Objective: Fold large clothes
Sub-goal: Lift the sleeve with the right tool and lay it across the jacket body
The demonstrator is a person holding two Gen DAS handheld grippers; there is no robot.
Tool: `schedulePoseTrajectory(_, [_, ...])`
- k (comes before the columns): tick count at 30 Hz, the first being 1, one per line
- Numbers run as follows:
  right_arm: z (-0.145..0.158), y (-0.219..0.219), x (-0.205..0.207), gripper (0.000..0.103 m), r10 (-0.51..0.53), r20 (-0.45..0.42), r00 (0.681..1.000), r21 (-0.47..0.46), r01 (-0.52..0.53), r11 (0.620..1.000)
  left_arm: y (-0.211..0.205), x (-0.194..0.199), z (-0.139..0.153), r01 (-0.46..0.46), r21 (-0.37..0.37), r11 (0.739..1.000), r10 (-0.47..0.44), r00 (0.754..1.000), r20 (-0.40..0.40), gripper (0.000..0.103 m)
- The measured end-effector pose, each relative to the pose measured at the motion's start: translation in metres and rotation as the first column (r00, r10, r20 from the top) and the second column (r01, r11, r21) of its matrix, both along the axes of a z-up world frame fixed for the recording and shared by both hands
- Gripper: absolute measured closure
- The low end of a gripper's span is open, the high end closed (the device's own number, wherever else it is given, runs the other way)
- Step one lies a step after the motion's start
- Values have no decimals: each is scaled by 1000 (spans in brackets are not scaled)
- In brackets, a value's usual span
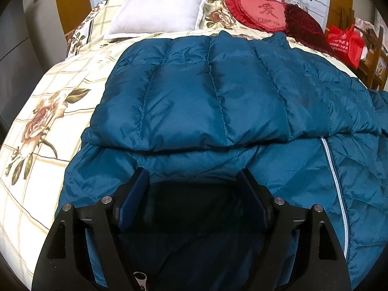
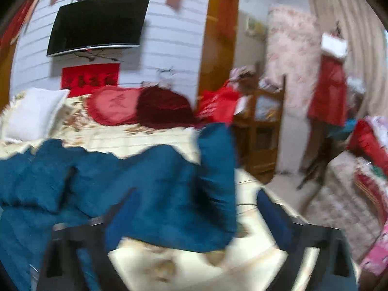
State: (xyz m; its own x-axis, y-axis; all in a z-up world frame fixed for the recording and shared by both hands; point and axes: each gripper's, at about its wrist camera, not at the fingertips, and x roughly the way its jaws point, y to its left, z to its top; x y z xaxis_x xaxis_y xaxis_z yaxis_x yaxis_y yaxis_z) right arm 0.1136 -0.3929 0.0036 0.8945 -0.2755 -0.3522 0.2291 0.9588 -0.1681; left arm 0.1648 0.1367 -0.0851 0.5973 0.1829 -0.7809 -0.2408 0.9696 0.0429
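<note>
A teal quilted down jacket lies spread on the floral bedspread, with one padded panel folded over its lower part and a white zipper running down the right side. My left gripper points down at the near edge of the jacket, its jaws wide apart; the dark lining lies between the fingers and the pads do not press on it. In the blurred right wrist view the jacket lies rumpled on the bed. My right gripper is open wide over its near right edge, holding nothing.
At the head of the bed are a white pillow, a red heart cushion and a dark red cushion. A red bag and wooden furniture stand off the bed's right side. A television hangs on the wall.
</note>
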Motion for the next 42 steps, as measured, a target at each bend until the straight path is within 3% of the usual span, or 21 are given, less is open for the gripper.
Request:
schedulePoseTrajectory(2, [-9,-12,9,3,3,-44,999,-10,-4,1000,-1,0,0,0,4,1000,0,1000,0,25])
schedulePoseTrajectory(7, [-27,-31,86,4,2,-229,973,13,1,1000,-1,0,0,0,3,1000,0,1000,1,24])
schedulePoseTrajectory(10, [-23,-34,107,24,-52,-246,968,-23,47,999,-1,0,0,0,2,1000,0,1000,0,24])
schedulePoseTrajectory(12, [-20,-40,115,61,-95,-265,959,-5,98,995,-1,1,-1,0,3,1000,0,1000,-1,24])
schedulePoseTrajectory(14, [-16,-47,119,81,-120,-294,948,51,141,989,-1,1,-1,0,3,1000,0,1000,-2,24])
schedulePoseTrajectory(15, [-12,-47,118,85,-111,-285,952,83,139,987,0,1,-1,0,1,1000,0,1000,-1,24])
schedulePoseTrajectory(22, [19,0,103,90,45,-210,977,150,-13,989,-1,1,-1,0,-1,1000,0,1000,-2,24])
schedulePoseTrajectory(28, [40,68,105,90,209,-158,965,206,-175,963,-1,2,-2,0,-2,1000,0,1000,-4,24])
schedulePoseTrajectory(36, [45,158,114,91,420,-119,900,285,-374,883,-1,2,-2,1,-4,1000,-1,1000,2,24])
schedulePoseTrajectory(42, [17,208,115,90,559,-96,824,416,-477,774,5,1,3,-7,-64,998,8,1000,13,24])
